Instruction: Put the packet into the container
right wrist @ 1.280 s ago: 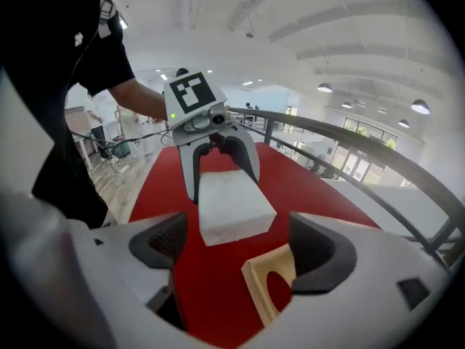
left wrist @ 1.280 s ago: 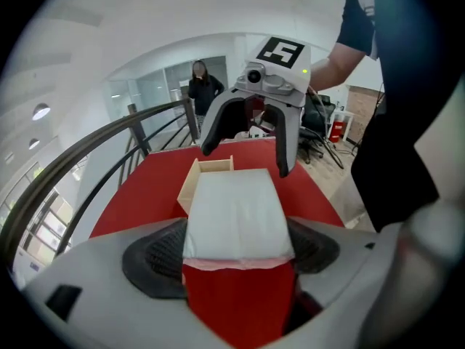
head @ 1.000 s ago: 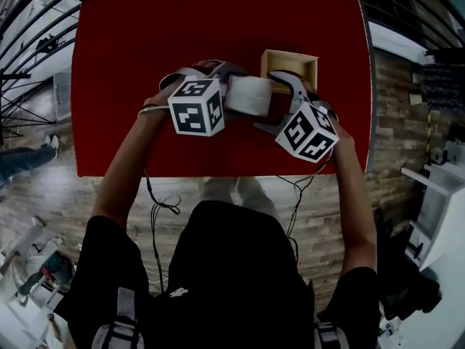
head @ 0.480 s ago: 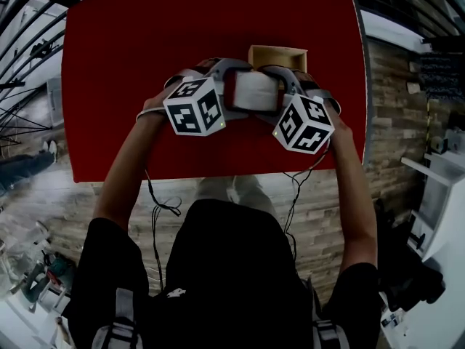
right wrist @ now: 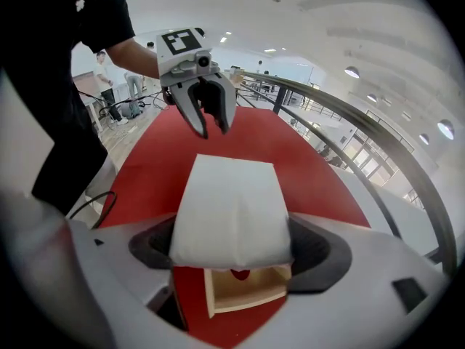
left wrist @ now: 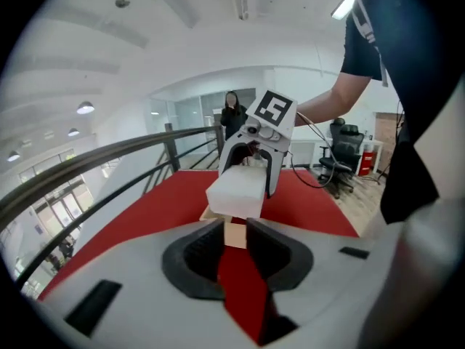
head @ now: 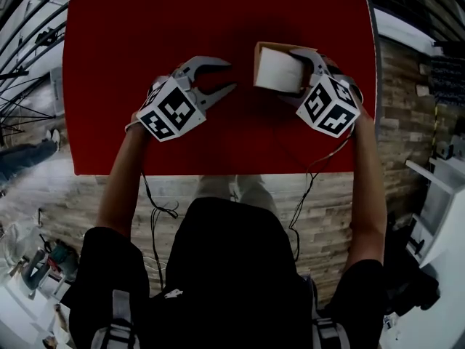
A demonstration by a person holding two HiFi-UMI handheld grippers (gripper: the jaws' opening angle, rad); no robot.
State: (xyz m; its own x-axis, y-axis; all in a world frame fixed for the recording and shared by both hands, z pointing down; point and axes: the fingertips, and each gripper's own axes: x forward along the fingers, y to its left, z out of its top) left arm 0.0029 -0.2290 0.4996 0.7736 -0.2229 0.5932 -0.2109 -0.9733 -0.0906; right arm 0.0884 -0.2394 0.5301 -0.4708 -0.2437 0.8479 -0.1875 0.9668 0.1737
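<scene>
White packet (head: 278,70) is clamped at its near end between the right gripper (head: 292,73) fingers (right wrist: 316,249), one pad on each side edge. It sits over the light wooden container (head: 272,46), upper right of centre in the head view, on the red table (head: 145,20).

In the right gripper view the box mouth shows straight below the packet's near edge, so I read this hold as lined up for the drop. I'd call the packet above the opening, not seated in it. Can't tell whether its far end touches the rim.

Left gripper (head: 231,75) is off the packet, just left of the container. Its fingers (left wrist: 200,249) have just been closing and stand a narrow gap apart. Nothing is between them, and only red table shows through the slot. My guess is it's parked there to keep the box mouth free, so one grip does the insertion.

Pose:
- **Right side:** the arm runs up the right side of the head view. The gripper is pitched steeply down, marker cube (head: 328,106) nearest the person, fingers pointing up-left into the box.
- **Left side:** the arm runs up the left side. The gripper is tilted down more gently, fingers aimed right toward the packet.

Next move as I see it is lower, then release. The risk is the packet catching on the rim, since it looks nearly as wide as the opening.
</scene>
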